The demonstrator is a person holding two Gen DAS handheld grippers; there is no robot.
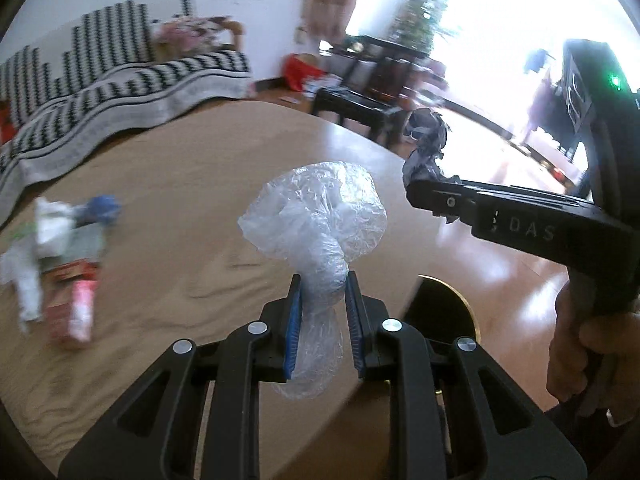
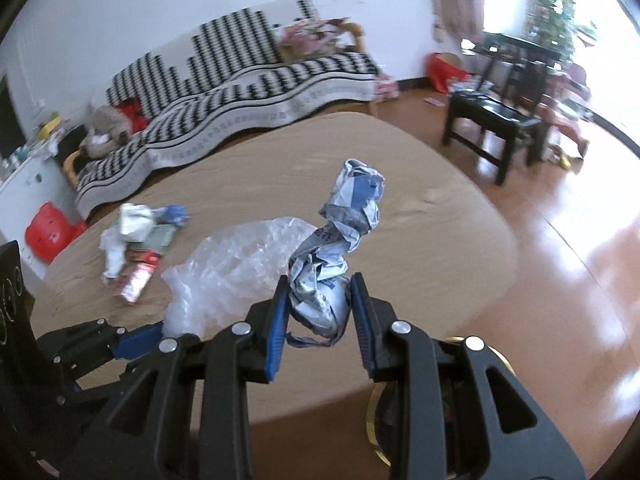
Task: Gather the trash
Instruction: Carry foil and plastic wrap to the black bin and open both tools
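The left tool [image 1: 322, 286] is clamped on a clear plastic bag [image 1: 316, 216], which balloons up toward 12 o'clock from between the blue pads [image 1: 293, 320] with a short tail hanging below. The right tool [image 2: 320, 292] pinches a crumpled blue-and-white wrapper [image 2: 344, 232], its long axis standing nearly upright from the jaws. Both pieces are held off the desk [image 2: 420, 216].

The relation that matters now is downward: a dark, round opening with a gold rim — probably a bin [image 1: 444, 312] — sits just off the desk's near edge. In the left view it lies at about 4 o'clock from the tool tips; in the right view it shows at 5 o'clock, directly under the right tool [image 2: 472, 400]. So the right hand looks nearer to a drop, the left needing a short shift toward its 3 o'clock side.

More trash is left on the desk: a blurred pile [image 2: 136, 248] of white paper, a red-and-pink packet and something blue, at 10 o'clock from both tools, well apart from them.

Readable writing is sparse — "DAS" on the right tool's body in the left view [image 1: 532, 234]. The wrapper's print is too creased to read.
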